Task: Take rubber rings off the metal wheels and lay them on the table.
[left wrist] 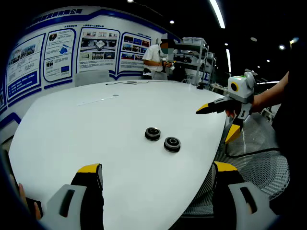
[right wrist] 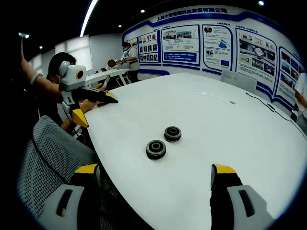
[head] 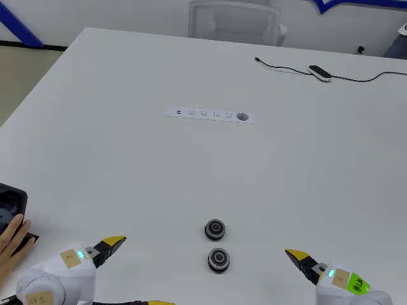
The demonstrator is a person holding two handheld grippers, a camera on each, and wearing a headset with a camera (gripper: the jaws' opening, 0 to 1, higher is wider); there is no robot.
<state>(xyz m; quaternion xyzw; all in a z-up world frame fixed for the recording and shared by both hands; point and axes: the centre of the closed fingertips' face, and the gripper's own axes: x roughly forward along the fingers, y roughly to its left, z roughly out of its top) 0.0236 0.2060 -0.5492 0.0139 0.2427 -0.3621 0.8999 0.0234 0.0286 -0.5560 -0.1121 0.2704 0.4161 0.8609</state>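
– Two metal wheels [left wrist: 172, 143] at 6 o'clock on the surface [head: 114, 159], close to the front edge: far wheel [head: 215, 229], near wheel [head: 219, 259], just apart. Black rubber rings [right wrist: 156, 155] look to be on both. Where do the tools stand?
– Status: left claw [left wrist: 157, 167] has its jaws apart with nothing between them, at 8 o'clock of the near wheel. The right claw [right wrist: 154, 168] is the same, spread and empty, at 3 o'clock. Neither touches a wheel.
– So one holds, one peels?
– My call, yes. Clamp one claw across the near wheel's body so it can't roll. Hook a jaw tip of the other under the ring's edge and roll it off sideways. The wheels are small and round, so they'll likely skate on this smooth top if you pinch the ring alone.
– Drop zone?
– Bare surface at 9 and 3 o'clock of the wheels. Keep the rings away from the 6 o'clock edge.
– Obstacles?
– Nothing between the claws and the wheels.
  - Power strip [head: 210, 115]: 12 o'clock, well apart.
  - Cable with a small black unit [head: 319, 72]: 1 o'clock, far side.
  - Hand [head: 13, 234]: beside a dark box [head: 9, 200], 9 o'clock at the left edge. Stay clear of it.
  - Chair [head: 235, 22]: beyond the far edge.
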